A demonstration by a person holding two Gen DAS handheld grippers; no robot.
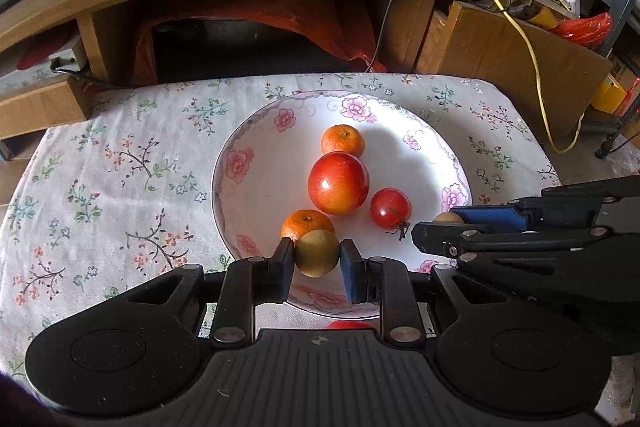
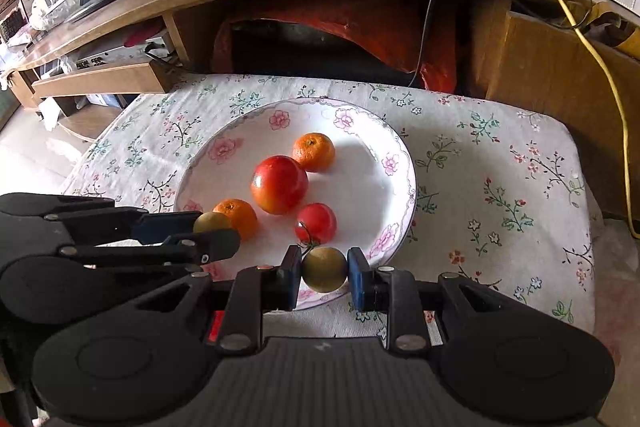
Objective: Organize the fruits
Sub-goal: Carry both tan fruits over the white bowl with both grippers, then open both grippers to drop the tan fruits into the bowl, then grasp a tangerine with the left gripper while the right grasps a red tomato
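— So, what sits in the plate?

— Four fruits rest on its white floor. From the left wrist view, a large red apple lies near the middle. One small orange touches it at twelve o'clock, a second orange sits just beside it at seven o'clock, and a red tomato with its green stem lies at four o'clock, a little apart.

— And the plate itself?

— Shallow, white, with pink flowers round the rim. It stands on the counter, which is covered by a flowered cloth.

— What is the left tool doing?

— Its two pads are clamped on a small yellow-green fruit, one pad on each side. That fruit is over the plate's six o'clock edge, just beside the nearer orange; I cannot tell whether it touches the plate.

— The right tool?

— Likewise closed around a second greenish-brown fruit, held between its pads over the plate's rim at about five o'clock in the right wrist view, right by the tomato's stem.

— Are the two tools close?

— Side by side, both pointing down toward the plate. Each shows in the other's camera, its fruit peeking out at the tip.

— Anything else near the plate?

— A bit of something red shows below the plate's near rim, mostly hidden by the left tool.
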